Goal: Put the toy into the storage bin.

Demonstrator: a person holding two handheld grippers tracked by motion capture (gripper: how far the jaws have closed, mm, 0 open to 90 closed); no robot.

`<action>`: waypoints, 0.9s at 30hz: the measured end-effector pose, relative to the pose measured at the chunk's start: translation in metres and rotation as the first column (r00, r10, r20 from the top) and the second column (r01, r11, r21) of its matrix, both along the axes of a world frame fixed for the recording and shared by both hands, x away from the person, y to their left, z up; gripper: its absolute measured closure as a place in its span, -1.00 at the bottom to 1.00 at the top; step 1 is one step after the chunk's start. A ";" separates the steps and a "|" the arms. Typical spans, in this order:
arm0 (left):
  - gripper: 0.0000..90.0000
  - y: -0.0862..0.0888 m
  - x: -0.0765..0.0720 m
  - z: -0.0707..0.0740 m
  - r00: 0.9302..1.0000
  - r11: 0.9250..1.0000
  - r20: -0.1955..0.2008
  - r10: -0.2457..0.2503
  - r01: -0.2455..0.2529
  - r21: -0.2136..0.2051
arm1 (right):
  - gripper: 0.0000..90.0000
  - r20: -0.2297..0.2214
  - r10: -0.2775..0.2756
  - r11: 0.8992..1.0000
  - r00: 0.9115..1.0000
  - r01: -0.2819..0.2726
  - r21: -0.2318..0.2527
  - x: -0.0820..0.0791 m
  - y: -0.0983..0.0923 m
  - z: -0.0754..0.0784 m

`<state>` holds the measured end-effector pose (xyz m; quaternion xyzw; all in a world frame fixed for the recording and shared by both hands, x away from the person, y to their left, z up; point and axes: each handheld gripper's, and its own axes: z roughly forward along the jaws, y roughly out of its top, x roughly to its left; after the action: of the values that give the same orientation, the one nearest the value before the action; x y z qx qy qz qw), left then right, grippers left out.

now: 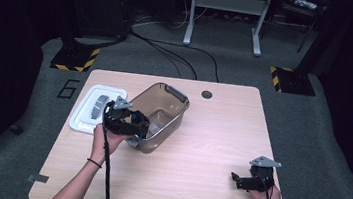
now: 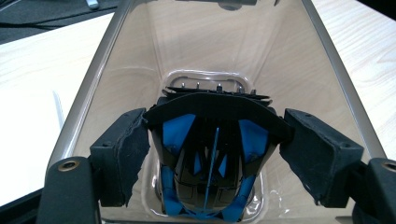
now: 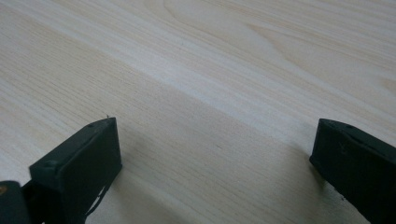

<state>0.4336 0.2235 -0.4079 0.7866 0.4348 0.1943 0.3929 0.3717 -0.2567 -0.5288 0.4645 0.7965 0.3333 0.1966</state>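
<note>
On the desk (image 1: 199,147) we count one clear bin (image 1: 163,109), one white lid (image 1: 85,112), one black-and-blue gadget (image 2: 210,163) and two tongs. Our left tongs (image 2: 212,154) reach into the bin, which is tipped up on its near end toward the desk's left side; their pads sit against both sides of the gadget, so they are partly closed on it, holding it down inside the bin near the bottom. We see nothing else in the bin. The lid lies flat just left of the bin, close to the desk's left edge. Our right tongs (image 3: 215,158) rest low by the near right corner, jaws spread wide with only bare wood between them. Most of the desk's middle and right stands free.
</note>
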 end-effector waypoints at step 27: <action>-0.46 0.004 -0.022 0.001 1.000 0.997 0.011 0.009 -0.010 0.072 | -0.98 0.002 0.000 1.000 1.000 0.000 0.000 0.000 0.000 0.000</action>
<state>0.4117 0.2276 -0.4066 0.7970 0.4294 0.2158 0.3658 0.3717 -0.2568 -0.5288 0.4642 0.7965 0.3336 0.1973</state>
